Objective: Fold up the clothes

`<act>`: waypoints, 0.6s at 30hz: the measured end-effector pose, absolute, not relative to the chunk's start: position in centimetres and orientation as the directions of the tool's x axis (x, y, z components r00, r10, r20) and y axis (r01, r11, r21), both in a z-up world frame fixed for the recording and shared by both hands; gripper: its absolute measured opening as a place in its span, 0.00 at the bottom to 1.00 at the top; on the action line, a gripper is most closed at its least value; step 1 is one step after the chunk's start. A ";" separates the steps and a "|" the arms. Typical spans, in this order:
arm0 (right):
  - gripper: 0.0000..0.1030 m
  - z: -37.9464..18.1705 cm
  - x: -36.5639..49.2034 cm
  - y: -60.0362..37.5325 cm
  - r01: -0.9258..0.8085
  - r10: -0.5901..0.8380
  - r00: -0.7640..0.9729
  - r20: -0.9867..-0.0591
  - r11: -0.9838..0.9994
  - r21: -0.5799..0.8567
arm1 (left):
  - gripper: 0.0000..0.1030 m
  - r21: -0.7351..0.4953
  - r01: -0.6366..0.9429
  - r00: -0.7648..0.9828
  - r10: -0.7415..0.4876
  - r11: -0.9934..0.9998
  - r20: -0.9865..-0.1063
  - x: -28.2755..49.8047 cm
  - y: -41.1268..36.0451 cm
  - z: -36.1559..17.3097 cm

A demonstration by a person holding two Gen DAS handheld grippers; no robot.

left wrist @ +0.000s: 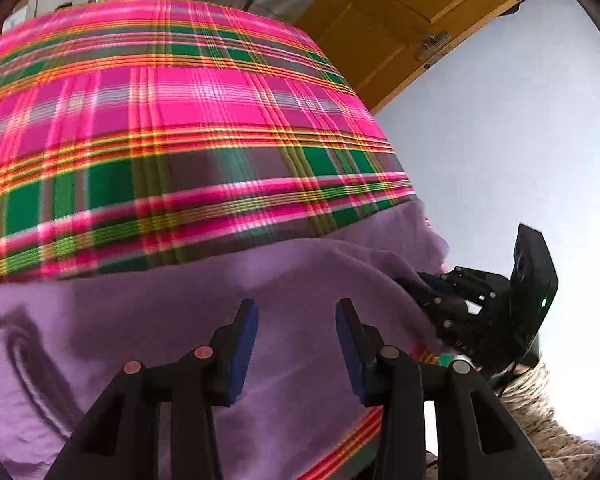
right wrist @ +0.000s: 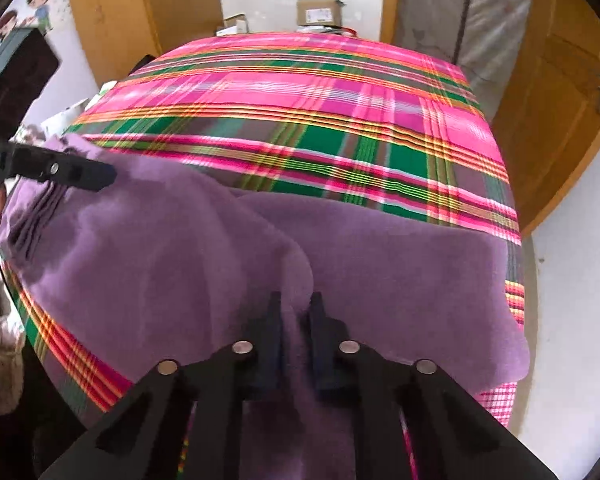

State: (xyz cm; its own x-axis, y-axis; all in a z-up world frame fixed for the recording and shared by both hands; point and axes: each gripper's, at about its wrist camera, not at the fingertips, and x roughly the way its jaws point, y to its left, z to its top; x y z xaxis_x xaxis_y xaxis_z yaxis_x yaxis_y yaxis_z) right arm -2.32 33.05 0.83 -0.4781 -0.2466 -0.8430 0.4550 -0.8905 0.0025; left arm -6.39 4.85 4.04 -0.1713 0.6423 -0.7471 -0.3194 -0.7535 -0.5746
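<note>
At the left edge of the bed, seen from the right wrist camera, the left gripper (right wrist: 100,176) reached in sideways over a bunched, ribbed-looking end of the soft purple fleece garment (right wrist: 172,248). Its own camera showed its blue-padded fingers (left wrist: 242,344) standing well apart with only flat purple cloth beyond them — nothing held between them.

The garment lay across the near end of the bright pink, green and yellow plaid bedcover (right wrist: 300,92), its long axis running left to right along the near edge, with one layer lapped over another toward the middle, where a rounded fold edge showed.

Right of that lap, the right gripper (right wrist: 296,320) sat low on the cloth, its fingers drawn nearly together with a ridge of purple fleece pinched between them. From the left wrist view, the same gripper (left wrist: 432,296) was buried to its tips in the garment's right-hand edge.

So the cloth lay directly ahead of and beneath both grippers; the right one had hold, the left hung open just above it — whether a fold was being carried over or smoothed down could not be settled.
</note>
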 end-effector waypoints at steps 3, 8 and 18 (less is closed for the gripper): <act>0.08 1.1 -1.4 32.6 0.467 -0.246 -0.505 -0.827 -0.884 -0.023 | 0.40 -0.599 -0.307 -0.150 0.660 -0.739 -0.737 -6.6 5.3 3.8; 0.08 2.1 0.5 32.7 0.477 -0.264 -0.573 -0.776 -0.877 -0.053 | 0.43 -0.648 -0.272 -0.120 0.694 -0.711 -0.710 -7.1 5.8 3.5; 0.08 3.8 6.0 31.7 0.588 -0.350 -0.631 -0.692 -0.798 -0.133 | 0.44 -0.729 -0.157 -0.116 0.746 -0.666 -0.656 -8.1 5.8 2.8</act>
State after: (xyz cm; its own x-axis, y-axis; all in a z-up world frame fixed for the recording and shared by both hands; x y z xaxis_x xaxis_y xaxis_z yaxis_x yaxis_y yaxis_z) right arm 6.00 31.67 3.77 -0.6311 -0.3498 -0.6924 0.5881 -0.7977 -0.1331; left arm -8.07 5.78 2.83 -0.1159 0.7457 -0.6561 -0.1571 -0.6660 -0.7292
